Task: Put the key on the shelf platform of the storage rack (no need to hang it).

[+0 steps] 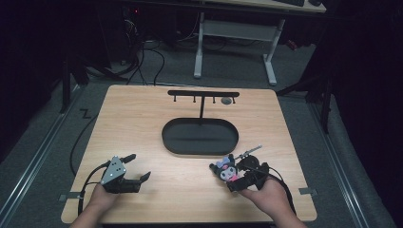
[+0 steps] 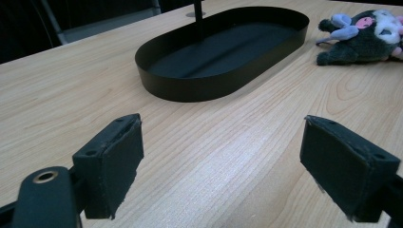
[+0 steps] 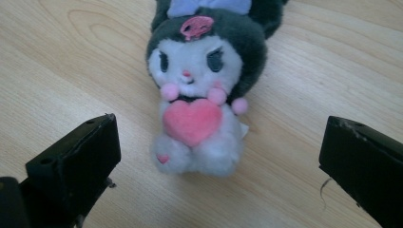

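Note:
A small plush toy (image 1: 226, 170) with a dark hood, white face and pink heart lies on its back on the table, right of centre near the front. My right gripper (image 1: 234, 179) is open, its jaws either side of the toy's lower end without touching it; in the right gripper view the plush toy (image 3: 202, 90) lies just beyond my right gripper (image 3: 221, 166). My left gripper (image 1: 138, 167) rests open at the front left with nothing between its jaws. From the left gripper view, my left gripper (image 2: 221, 166) faces the tray, with the plush toy (image 2: 361, 35) at far right.
A black oval tray (image 1: 200, 137) sits mid-table, also seen as the black oval tray (image 2: 157, 78) ahead of the left jaws. A black T-shaped hook stand (image 1: 203, 94) rises from its far side. A metal keychain piece (image 1: 249, 152) lies behind the toy.

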Tool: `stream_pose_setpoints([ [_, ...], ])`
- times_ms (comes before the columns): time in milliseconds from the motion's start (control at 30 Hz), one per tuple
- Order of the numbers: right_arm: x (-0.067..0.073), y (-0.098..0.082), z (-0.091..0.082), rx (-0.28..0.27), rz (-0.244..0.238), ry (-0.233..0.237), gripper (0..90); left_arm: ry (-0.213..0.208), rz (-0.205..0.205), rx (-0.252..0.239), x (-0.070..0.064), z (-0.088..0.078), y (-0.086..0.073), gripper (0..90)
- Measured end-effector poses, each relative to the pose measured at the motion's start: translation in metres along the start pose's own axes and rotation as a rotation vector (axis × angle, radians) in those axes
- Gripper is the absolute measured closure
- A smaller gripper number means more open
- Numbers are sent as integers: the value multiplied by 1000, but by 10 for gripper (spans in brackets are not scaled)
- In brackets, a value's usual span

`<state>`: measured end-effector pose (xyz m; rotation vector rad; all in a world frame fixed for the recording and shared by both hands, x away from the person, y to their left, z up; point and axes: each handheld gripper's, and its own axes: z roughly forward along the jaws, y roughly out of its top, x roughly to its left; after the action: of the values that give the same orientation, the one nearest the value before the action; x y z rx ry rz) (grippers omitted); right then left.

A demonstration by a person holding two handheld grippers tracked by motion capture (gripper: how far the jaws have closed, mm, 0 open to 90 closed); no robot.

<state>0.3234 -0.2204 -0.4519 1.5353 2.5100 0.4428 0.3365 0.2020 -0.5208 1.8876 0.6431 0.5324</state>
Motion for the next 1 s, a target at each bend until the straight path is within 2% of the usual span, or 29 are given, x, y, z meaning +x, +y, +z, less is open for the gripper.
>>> stream_pose_setpoints([
  [167,5,-2,10,-13,-11,5,25,0,0,1,0,0,0,154],
  [300,8,-6,17,-17,-15,-20,70,-1,4,0,0,0,0,154],
  [367,11,-9,22,-29,-21,-35,120,-3,5,-1,0,0,0,154],
  [567,14,-15,30,-33,-34,-73,157,-5,5,1,0,0,0,154],
  [667,16,-17,31,-43,-24,-68,193,-5,5,3,0,1,0,154],
  [833,19,-18,33,-66,-26,-86,361,-7,6,4,0,1,1,154],
  [867,19,-18,33,-66,-26,-86,361,-7,6,5,0,1,1,154],
  [933,20,-20,37,-74,-26,-96,426,-6,9,4,0,1,1,154],
  [1000,20,-21,37,-77,-20,-94,436,-6,10,5,0,1,1,154],
])
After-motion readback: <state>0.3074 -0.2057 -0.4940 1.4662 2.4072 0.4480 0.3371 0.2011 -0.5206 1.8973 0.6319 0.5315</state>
